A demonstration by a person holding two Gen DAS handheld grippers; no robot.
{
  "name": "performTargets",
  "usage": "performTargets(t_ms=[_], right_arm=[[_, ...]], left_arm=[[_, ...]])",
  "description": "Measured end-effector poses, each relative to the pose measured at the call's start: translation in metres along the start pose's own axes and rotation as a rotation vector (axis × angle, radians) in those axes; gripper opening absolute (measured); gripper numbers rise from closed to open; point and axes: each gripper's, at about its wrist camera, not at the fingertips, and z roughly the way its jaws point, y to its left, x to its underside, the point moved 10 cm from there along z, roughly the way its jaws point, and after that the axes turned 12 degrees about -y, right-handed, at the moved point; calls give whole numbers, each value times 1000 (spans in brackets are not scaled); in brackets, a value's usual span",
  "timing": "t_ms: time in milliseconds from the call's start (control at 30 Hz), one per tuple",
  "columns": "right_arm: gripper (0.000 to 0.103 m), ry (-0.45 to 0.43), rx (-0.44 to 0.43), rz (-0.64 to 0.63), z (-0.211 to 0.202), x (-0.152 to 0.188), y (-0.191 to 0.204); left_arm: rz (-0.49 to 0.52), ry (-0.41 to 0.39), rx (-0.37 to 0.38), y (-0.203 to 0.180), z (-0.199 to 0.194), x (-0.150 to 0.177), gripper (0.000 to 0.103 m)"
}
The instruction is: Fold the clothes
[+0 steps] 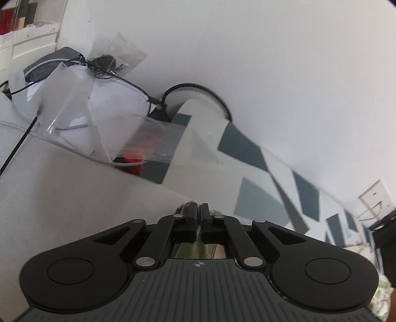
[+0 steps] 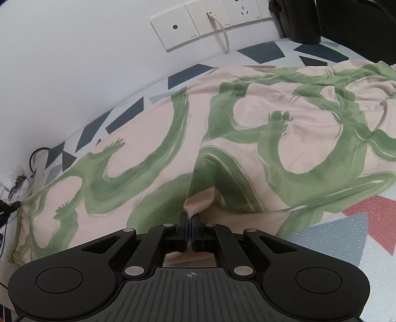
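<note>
The left hand-held gripper [image 1: 198, 210] hides nearly all the garment [image 1: 195, 250] beneath it, a clear plastic bag [image 1: 148, 141] is motion-blurred, and the garment runs past the right view's edge

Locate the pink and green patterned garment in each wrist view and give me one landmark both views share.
Left wrist view: the garment shows only as a sliver low in the centre, beneath the left gripper, with a bit at its fingertips.
Right wrist view: the garment fills the middle, its near edge pinched in the right gripper.
Shared landmark: the wall socket plates, far right in the left view, top centre in the right.
</note>
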Motion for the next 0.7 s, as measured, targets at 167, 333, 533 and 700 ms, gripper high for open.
performTargets(t_ms=[167, 333, 533, 700], right_arm=[[2, -8, 0, 7, -2, -1, -4], [20, -25, 6, -2, -8, -2, -2], [24, -71, 32, -20, -27, -13, -8], [24, -113, 107, 23, -52, -16, -44]], left_arm=[[100, -18, -21, -13, -22, -4, 60], [205, 1, 20, -57, -52, 13, 82], [256, 134, 106, -106, -61, 81, 91], [295, 177, 80, -120, -54, 122, 91]])
